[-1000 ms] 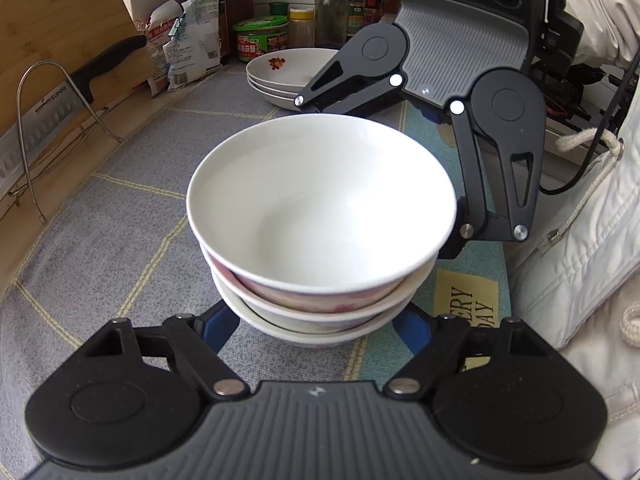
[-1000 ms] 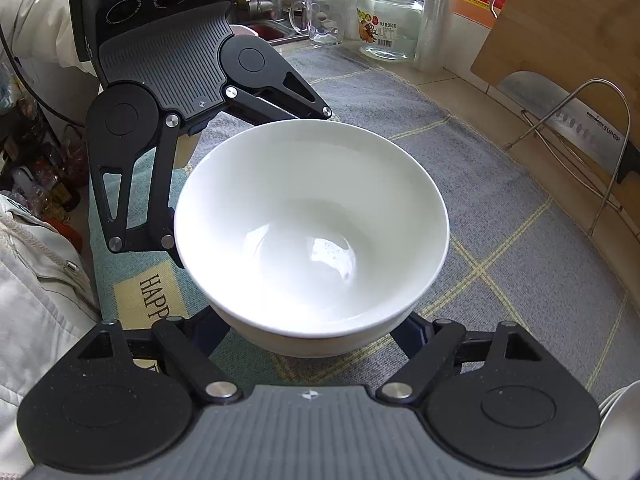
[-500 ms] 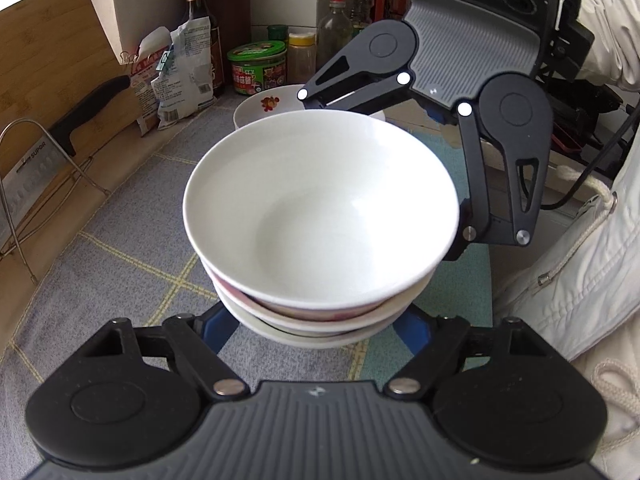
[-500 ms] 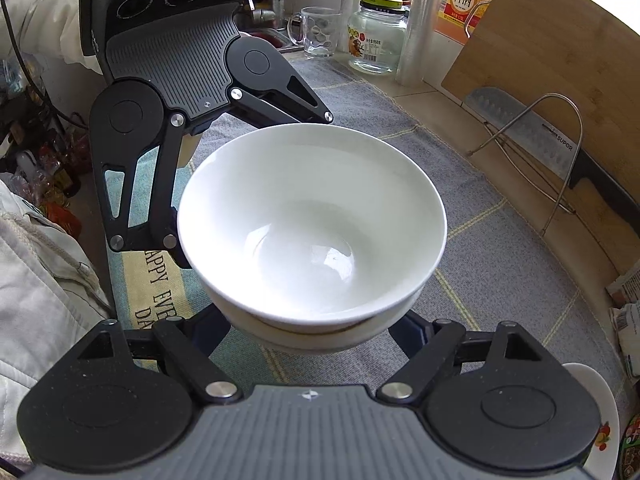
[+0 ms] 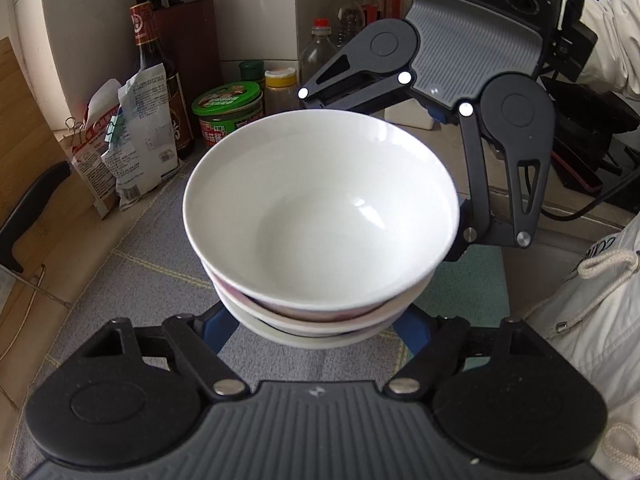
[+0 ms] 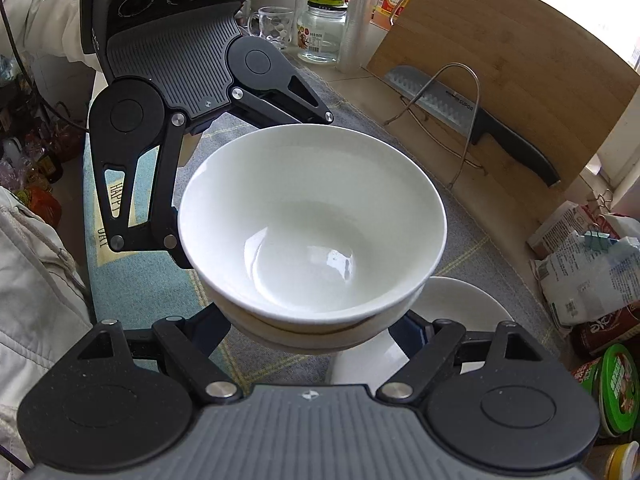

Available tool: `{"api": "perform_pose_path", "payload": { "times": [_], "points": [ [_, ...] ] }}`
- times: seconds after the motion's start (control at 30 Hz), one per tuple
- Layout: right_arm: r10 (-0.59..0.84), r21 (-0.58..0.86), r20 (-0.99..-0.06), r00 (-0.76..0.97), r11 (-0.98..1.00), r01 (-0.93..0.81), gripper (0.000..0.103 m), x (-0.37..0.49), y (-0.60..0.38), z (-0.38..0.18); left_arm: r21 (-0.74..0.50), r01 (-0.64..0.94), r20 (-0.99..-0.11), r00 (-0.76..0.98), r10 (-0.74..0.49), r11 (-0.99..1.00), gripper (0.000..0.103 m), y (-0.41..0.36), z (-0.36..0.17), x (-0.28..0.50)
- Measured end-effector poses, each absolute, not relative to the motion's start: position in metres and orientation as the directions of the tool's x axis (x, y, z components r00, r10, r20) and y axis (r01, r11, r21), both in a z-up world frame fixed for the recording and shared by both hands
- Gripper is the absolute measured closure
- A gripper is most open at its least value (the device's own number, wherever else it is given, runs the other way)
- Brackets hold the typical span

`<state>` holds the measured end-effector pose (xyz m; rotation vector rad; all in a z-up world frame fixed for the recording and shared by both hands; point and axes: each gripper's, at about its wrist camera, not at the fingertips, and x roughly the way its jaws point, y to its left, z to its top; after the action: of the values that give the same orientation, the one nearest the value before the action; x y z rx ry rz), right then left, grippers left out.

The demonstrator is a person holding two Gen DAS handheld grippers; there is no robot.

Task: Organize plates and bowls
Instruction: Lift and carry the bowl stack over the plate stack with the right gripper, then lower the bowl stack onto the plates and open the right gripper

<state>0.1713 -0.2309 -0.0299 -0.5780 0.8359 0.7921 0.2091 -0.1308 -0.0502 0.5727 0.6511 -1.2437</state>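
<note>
Both claws are clamped on the stack of bowls (image 5: 320, 216) from opposite sides: the left claw (image 5: 316, 330) at its 6 o'clock, the right claw (image 6: 320, 332) facing it. The stack hangs above the surface (image 6: 460, 216), the white plates (image 6: 460, 312) just below at 4 o'clock in the right view.

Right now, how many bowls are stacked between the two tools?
3 show in the left view: the white top bowl, a middle bowl with a reddish edge under it, and a white bottom bowl. More could be nested out of sight.
</note>
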Motion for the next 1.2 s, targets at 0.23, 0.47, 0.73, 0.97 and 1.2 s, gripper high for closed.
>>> {"api": "perform_pose_path", "payload": {
  "times": [0.23, 0.47, 0.73, 0.97, 1.2],
  "points": [
    [0.344, -0.165, -0.822, 0.454, 0.62, -0.767, 0.015, 0.183, -0.28, -0.03, 0.078, 0.978, -0.718, 0.19, -0.67, 0.193, 0.02, -0.176, -0.058, 0.226],
    [0.319, -0.16, -0.829, 0.459, 0.652, -0.741, 0.014, 0.198, -0.313, -0.039, 0.083, 0.98, -0.726, 0.183, -0.663, 0.18, 0.02, -0.204, -0.072, 0.241],
    [0.312, -0.149, -0.839, 0.446, 0.656, -0.74, 0.015, 0.208, -0.331, -0.052, 0.074, 0.981, -0.752, 0.173, -0.636, 0.18, 0.02, -0.221, -0.082, 0.256],
    [0.321, -0.134, -0.841, 0.436, 0.657, -0.742, 0.014, 0.214, -0.338, -0.057, 0.071, 0.982, -0.76, 0.168, -0.628, 0.177, 0.02, -0.224, -0.084, 0.262],
    [0.334, -0.111, -0.84, 0.428, 0.667, -0.737, 0.014, 0.217, -0.343, -0.057, 0.062, 0.98, -0.757, 0.168, -0.631, 0.187, 0.019, -0.223, -0.084, 0.263]
  ]
}}
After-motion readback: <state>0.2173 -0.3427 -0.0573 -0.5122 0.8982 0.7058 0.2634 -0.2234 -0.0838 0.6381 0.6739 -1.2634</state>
